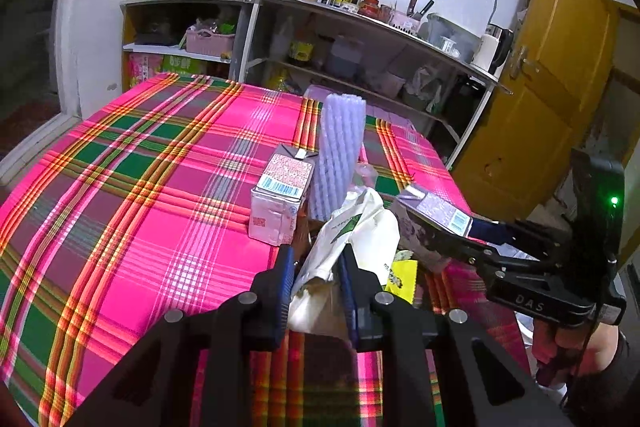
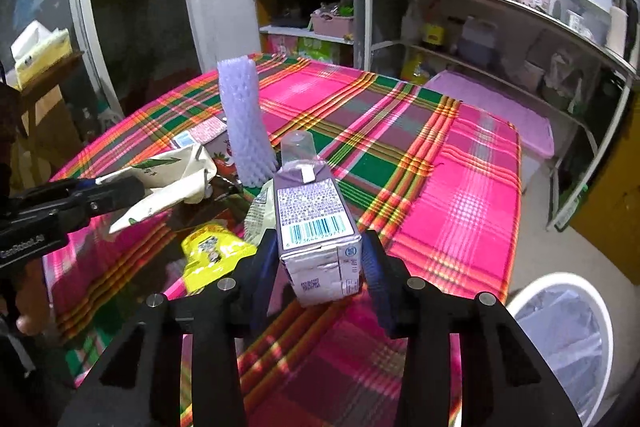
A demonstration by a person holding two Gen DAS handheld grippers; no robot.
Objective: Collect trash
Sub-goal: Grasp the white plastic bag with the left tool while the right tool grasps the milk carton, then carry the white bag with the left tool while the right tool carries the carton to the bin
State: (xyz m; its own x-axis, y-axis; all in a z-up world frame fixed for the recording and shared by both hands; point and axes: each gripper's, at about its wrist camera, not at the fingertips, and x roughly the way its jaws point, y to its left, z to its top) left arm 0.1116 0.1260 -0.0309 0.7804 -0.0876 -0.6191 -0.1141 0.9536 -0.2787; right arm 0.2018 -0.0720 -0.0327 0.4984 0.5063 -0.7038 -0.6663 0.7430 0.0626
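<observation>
My left gripper is shut on a white crumpled paper bag with a green leaf print, held just above the plaid table; it also shows in the right wrist view. My right gripper is shut on a purple drink carton, lifted off the table; the carton also shows in the left wrist view. A pink carton lies on the table beside an upright lilac foam net sleeve. A yellow wrapper lies under the grippers.
The table has a pink and green plaid cloth. A white bin lined with a clear bag stands on the floor at the table's right corner. Metal kitchen shelves stand behind the table. A yellow door is at right.
</observation>
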